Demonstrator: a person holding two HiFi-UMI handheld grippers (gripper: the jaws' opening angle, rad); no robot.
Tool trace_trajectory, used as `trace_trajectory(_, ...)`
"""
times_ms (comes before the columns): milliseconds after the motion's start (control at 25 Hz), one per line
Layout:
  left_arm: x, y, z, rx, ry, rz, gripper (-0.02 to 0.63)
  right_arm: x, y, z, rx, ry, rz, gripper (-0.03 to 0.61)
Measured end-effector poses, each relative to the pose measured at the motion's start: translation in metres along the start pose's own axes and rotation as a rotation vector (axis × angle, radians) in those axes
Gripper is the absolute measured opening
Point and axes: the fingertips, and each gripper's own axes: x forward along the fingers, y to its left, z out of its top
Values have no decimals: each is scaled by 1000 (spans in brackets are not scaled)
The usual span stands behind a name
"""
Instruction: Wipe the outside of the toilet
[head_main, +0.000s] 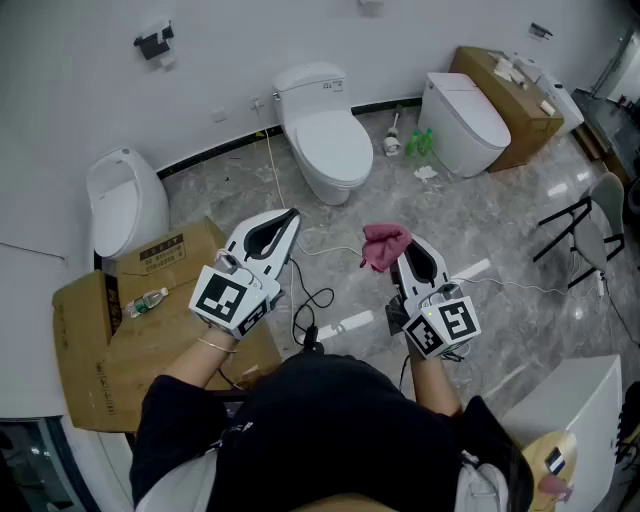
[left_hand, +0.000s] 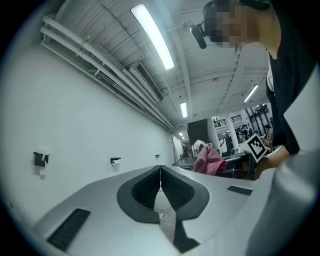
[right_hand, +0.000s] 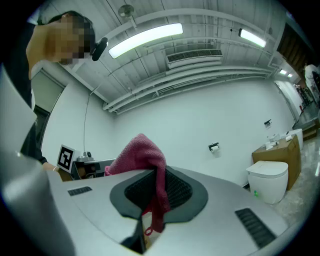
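Left tongs (left_hand: 160, 170) closed, empty; pink cloth (left_hand: 210, 160) beyond.

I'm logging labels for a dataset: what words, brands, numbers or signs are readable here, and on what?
No text is legible.
Cardboard box: dark print, too small to read.
Plastic bottle: label too small to read.
Left marker cube and right marker cube: square patterns only, no words.
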Motion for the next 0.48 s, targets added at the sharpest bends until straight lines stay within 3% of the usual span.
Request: trace_trajectory(480,-1,-14,-1,35,42,6,11,-15,-10,5,22,-30,-24,57)
